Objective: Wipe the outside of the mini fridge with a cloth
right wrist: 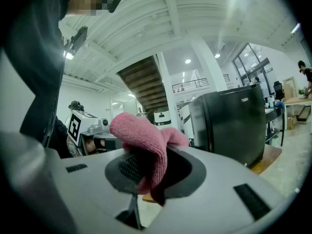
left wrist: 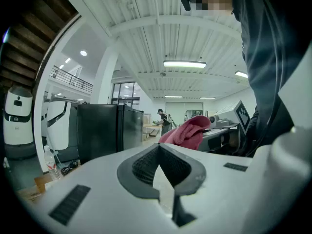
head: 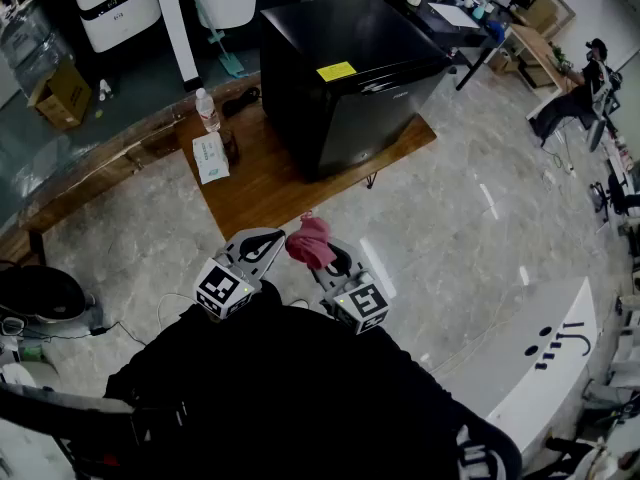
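Fridge (head: 350, 78) sits on the wooden bench (head: 250, 188) at 12 o'clock, not yet within reach. Pink cloth (head: 311, 243) is bunched up, right tongs (head: 320, 260) clamped on it. Left tongs (head: 270, 240) pinched closed, empty. Suggest: close in, press the cloth flat, wipe top first, then sides, overlapping passes.

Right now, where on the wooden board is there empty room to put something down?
The wooden board is bare along its near edge, between the white packet and the mini fridge. Its far left corner is crowded with a water bottle and black cable. The fridge top is mostly bare too.
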A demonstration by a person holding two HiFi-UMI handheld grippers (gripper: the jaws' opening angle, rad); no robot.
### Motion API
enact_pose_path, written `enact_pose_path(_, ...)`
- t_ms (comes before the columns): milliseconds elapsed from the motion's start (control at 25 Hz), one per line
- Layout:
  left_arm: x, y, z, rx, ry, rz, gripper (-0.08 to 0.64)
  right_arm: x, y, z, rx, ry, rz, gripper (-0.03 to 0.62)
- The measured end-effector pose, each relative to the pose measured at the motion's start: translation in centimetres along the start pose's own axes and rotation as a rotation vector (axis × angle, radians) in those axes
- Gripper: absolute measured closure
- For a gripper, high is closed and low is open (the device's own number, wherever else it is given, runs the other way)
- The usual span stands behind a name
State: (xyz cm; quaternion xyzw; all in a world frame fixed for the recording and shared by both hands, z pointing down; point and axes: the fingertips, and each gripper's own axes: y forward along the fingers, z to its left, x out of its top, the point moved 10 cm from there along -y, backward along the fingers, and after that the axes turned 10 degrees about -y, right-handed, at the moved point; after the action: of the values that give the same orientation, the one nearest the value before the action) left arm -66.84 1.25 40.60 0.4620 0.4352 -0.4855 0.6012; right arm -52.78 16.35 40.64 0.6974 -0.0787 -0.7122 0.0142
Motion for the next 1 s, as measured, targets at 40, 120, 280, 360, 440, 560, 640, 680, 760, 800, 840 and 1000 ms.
enact_pose_path(40, 0.3, 0.1, -0.1, 0.0, -0.001, -0.001, 0.557, 0.1, -0.1, 0.0, 0.0, 0.002, -0.003, 0.514)
enact_pose_path(120, 0.8, 0.3, -0.4, 0.0, -0.002, 0.001, 0.558, 0.2, -0.3, -0.2, 0.0, 0.005, -0.009, 0.514)
enact_pose_path(280, 1.1, 0.7, -0.8, -0.006, -0.003, 0.006, 0.558, 0.3, -0.7, -0.4, -0.003, 0.009, -0.014, 0.514)
enact_pose_path(360, 0.9, 1.1, -0.9, -0.011, 0.002, 0.01, 0.558, 0.2, -0.9, -0.7, -0.007, 0.008, -0.015, 0.514)
enact_pose_path(440, 1.1, 1.6, -0.8, -0.017, 0.004, 0.016, 0.558, 0.2, -0.8, -1.1, -0.014, 0.011, -0.016, 0.512)
enact_pose_path(560, 2.5, 2.8, 0.0, -0.011, -0.013, 0.028, 0.558, 1.0, -0.2, -2.6, -0.019, -0.042, -0.014, 0.512)
enact_pose_path(640, 4.4, 3.9, 1.1, 0.019, -0.018, 0.022, 0.558, 2.5, 0.4, -4.3, -0.009, -0.117, -0.01, 0.512)
enact_pose_path(680, 5.5, 4.5, 1.8, 0.037, -0.017, 0.013, 0.558, 3.5, 0.8, -5.5, 0.002, -0.157, -0.01, 0.512)
enact_pose_path(760, 8.0, 5.8, 3.5, 0.069, -0.016, -0.021, 0.557, 5.8, 1.8, -8.0, 0.031, -0.226, -0.011, 0.512)
enact_pose_path(800, 9.3, 6.5, 4.4, 0.08, -0.014, -0.043, 0.558, 7.1, 2.4, -9.3, 0.048, -0.253, -0.01, 0.512)
enact_pose_path(840, 10.6, 7.2, 5.2, 0.089, -0.01, -0.066, 0.558, 8.4, 3.0, -10.7, 0.068, -0.277, -0.008, 0.511)
enact_pose_path(1000, 15.5, 10.8, 8.9, 0.157, 0.034, -0.149, 0.558, 14.0, 6.1, -16.5, 0.148, -0.378, 0.004, 0.506)
